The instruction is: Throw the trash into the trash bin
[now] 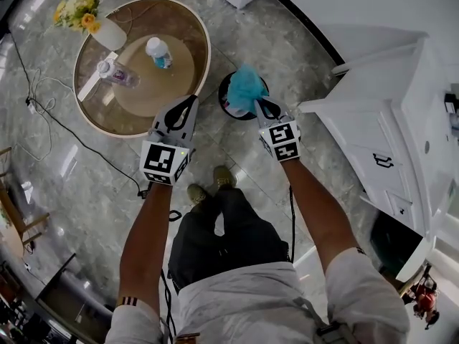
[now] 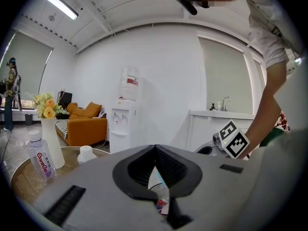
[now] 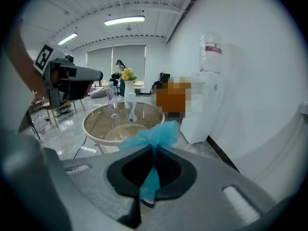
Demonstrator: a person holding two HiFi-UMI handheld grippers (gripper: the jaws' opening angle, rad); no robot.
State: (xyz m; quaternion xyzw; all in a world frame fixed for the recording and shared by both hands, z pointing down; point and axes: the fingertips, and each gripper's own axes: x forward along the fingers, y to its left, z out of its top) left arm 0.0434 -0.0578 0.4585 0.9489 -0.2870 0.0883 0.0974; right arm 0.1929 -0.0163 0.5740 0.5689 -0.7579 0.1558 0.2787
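In the head view my right gripper (image 1: 259,104) is shut on a crumpled blue piece of trash (image 1: 247,86), held just over the dark round trash bin (image 1: 226,100) on the floor. The right gripper view shows the blue trash (image 3: 153,134) pinched between the closed jaws of the right gripper (image 3: 154,147). My left gripper (image 1: 192,100) hovers left of the bin, at the table's edge. In the left gripper view the left gripper (image 2: 155,149) is shut on a thin white wrapper with red print (image 2: 159,187). The blue trash hides part of the bin.
A round glass-topped table (image 1: 93,117) stands to the left with two plastic bottles (image 1: 118,72) (image 1: 158,52) and a vase of yellow flowers (image 1: 86,16). White cabinets (image 1: 387,135) fill the right. A black cable (image 1: 72,131) runs over the floor. A water dispenser (image 2: 124,112) stands by the wall.
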